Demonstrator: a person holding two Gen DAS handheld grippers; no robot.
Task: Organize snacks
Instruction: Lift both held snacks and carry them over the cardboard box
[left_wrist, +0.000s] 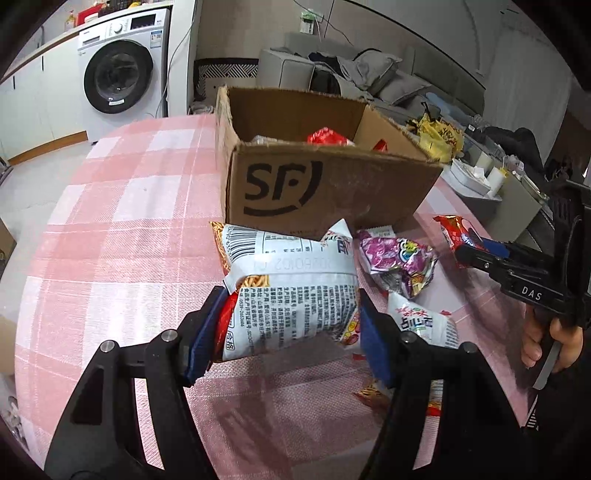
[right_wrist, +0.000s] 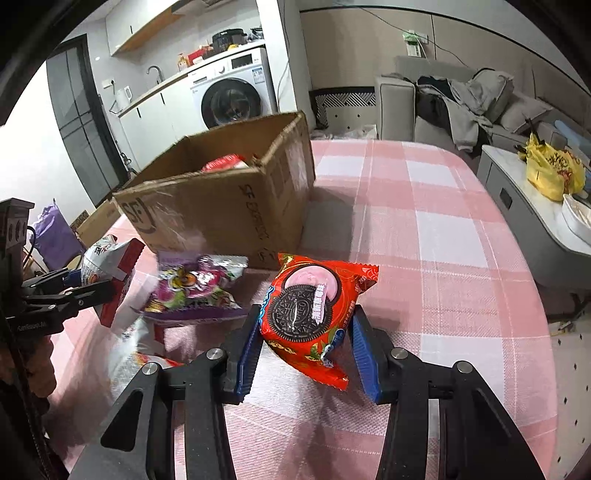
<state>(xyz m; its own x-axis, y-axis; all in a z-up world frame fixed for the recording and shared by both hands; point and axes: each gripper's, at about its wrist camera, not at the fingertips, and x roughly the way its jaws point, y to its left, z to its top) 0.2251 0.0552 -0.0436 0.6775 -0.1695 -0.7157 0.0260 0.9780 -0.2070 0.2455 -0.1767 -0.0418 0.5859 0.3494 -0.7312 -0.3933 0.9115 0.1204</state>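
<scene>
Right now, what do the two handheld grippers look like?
Both the left gripper and the right gripper are matte black linkages with silver pivot pins and ribbed blue pads. The right one's side reads "DAS". A dark sleeve shows behind its grip.

The box at the middle of the left wrist view is rough, matt brown cardboard, scuffed and ragged along its rim; the tablecloth under it is a matt woven cloth in pink and white checks. The noodle packet is crinkled, glossy plastic film, and so are the purple packet to its right and the red biscuit packet in the right wrist view; the pads gripping them are ribbed blue, on matt black plastic arms with bright metal pins.
</scene>
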